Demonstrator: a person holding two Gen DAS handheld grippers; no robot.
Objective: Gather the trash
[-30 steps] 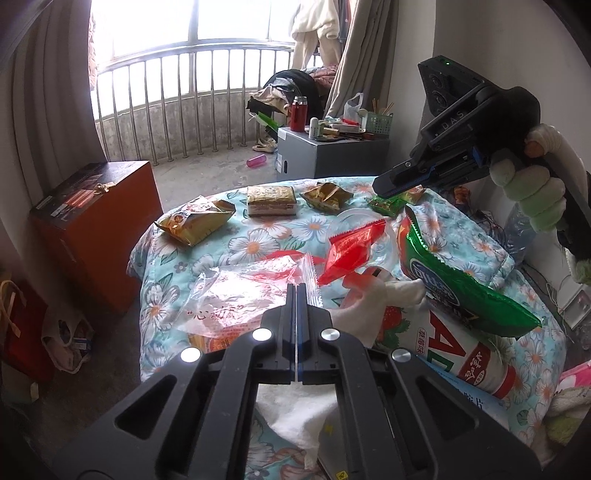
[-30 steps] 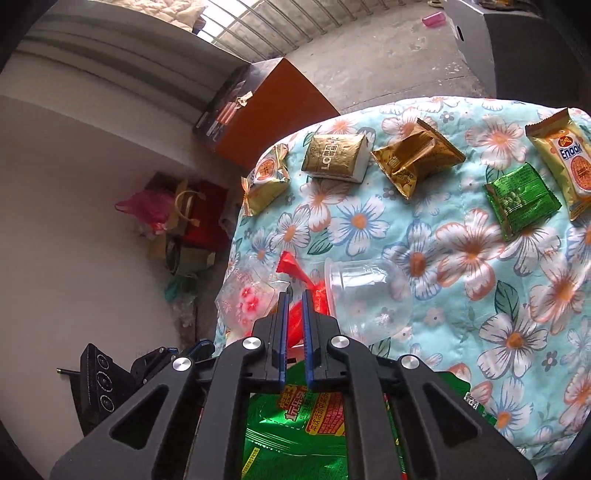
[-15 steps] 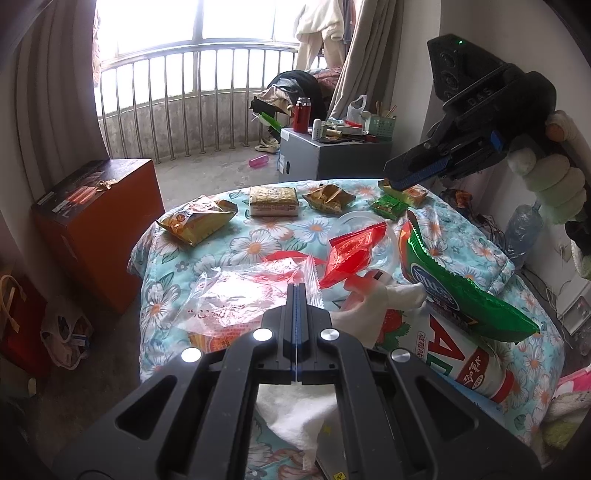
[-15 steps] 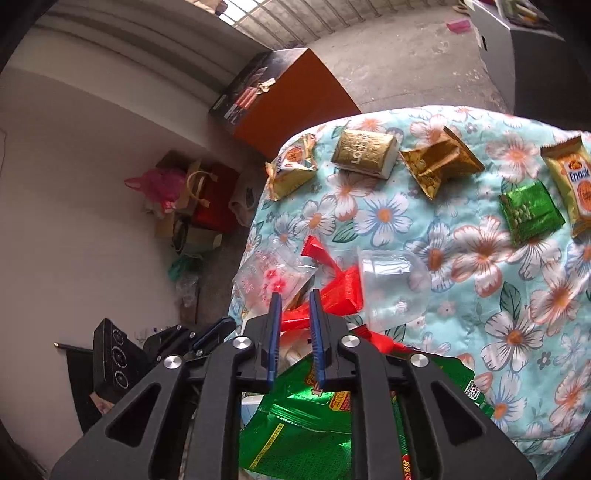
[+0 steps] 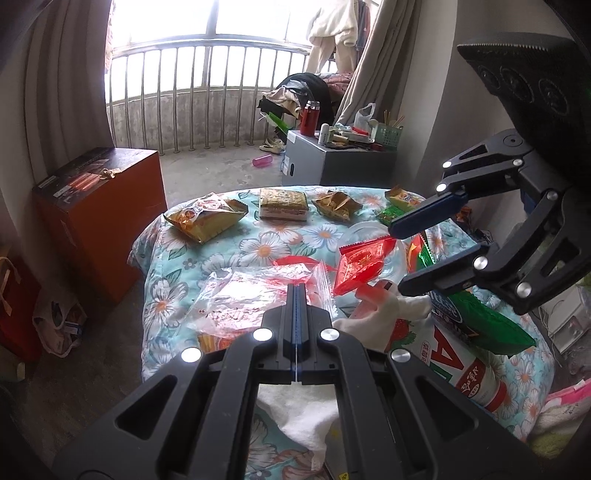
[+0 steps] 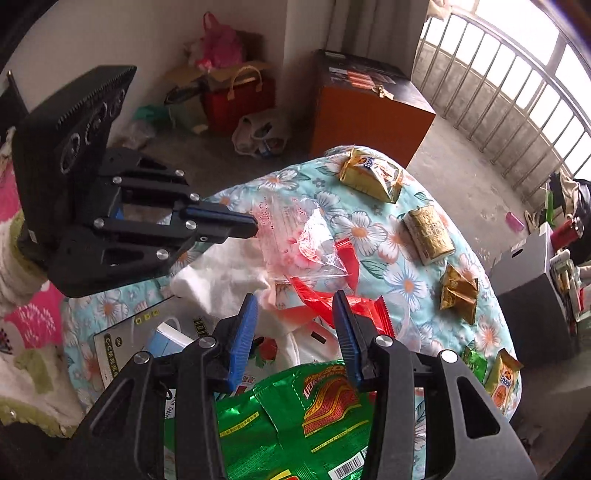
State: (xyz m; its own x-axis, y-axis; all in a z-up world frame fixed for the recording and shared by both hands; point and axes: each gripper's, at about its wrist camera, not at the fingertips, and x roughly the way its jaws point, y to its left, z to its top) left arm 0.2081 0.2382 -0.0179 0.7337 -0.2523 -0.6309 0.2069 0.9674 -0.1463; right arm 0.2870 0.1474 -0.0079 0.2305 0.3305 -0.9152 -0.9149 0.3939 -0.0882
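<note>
While your left gripper (image 6: 251, 227) stays out of it, clamped on the clear bag (image 6: 295, 236), your right gripper (image 6: 295, 317) is opening empty above the red wrapper (image 6: 362, 314); green packet (image 6: 295, 424) lies beneath.

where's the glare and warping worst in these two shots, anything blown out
Left wrist view: the window behind the railing is blown out to white, and the curtains bow outward with fisheye warp. Right wrist view: the window at the top right is also washed out, the railing curves, and the corners go black; the wrappers on the floral cloth stay sharp.
</note>
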